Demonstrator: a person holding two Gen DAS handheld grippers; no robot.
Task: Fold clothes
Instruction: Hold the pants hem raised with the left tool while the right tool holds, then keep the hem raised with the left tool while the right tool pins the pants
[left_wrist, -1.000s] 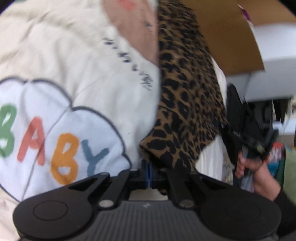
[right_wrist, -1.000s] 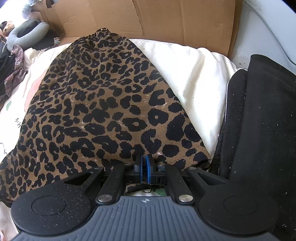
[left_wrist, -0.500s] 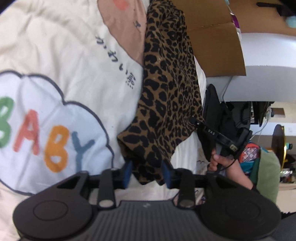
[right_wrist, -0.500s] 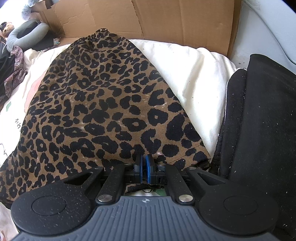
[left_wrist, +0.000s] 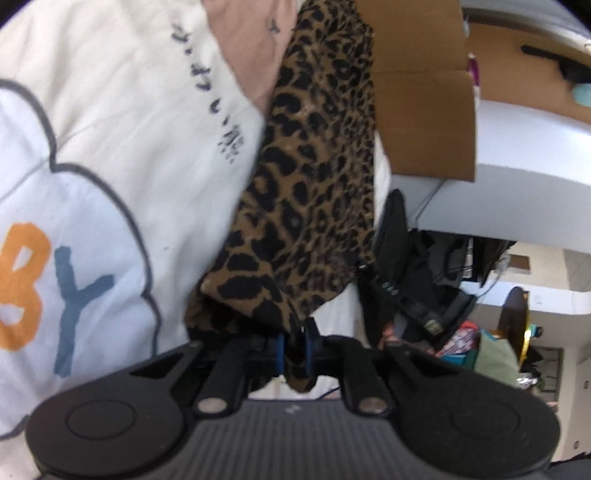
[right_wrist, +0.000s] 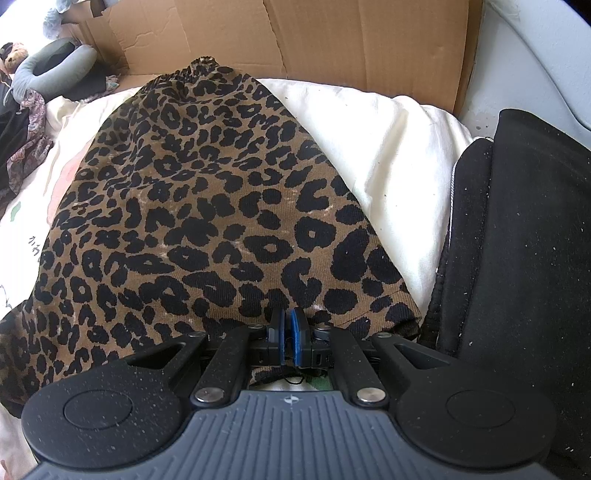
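Leopard-print skirt (right_wrist: 207, 206) lies flat on the cream bedsheet (right_wrist: 369, 155); its left edge is cut off. Right tool (right_wrist: 287, 334) clenched on its hem. Left tool (left_wrist: 293, 349) closing, blurred skirt corner between its pads.

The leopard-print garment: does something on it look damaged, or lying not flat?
Mostly flat. The leopard-print garment has whitish worn flecks mid-cloth, and a loose black thread hangs from the hem behind the right hand-held gripper. Its near-left corner is bunched.
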